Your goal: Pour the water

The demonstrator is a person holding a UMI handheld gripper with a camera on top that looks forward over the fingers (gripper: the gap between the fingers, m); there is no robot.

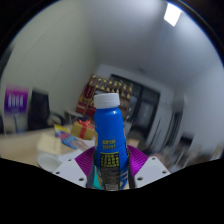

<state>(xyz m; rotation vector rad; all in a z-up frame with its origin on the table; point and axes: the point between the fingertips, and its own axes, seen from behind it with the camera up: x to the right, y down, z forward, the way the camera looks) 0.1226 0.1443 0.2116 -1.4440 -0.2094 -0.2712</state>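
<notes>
Bottle (109,140): blue, white cap, yellow-lettered label, upright, raised above the surface (25,148). Gripper (110,172): fingers closed on the bottle's lower body, a purple pad (78,160) pressing at each side. Beyond: cluttered surface with small items, shelves (105,95) against the far wall, ceiling light (173,14) lit.

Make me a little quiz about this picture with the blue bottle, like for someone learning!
1. True or false: the blue bottle has its white cap on.
2. Where does the bottle stand: A) between the fingers, B) far beyond them, C) on a shelf?
3. What colour are the finger pads?

Key: 1 true. 2 A; the gripper looks closed on it. 3 Purple.
</notes>
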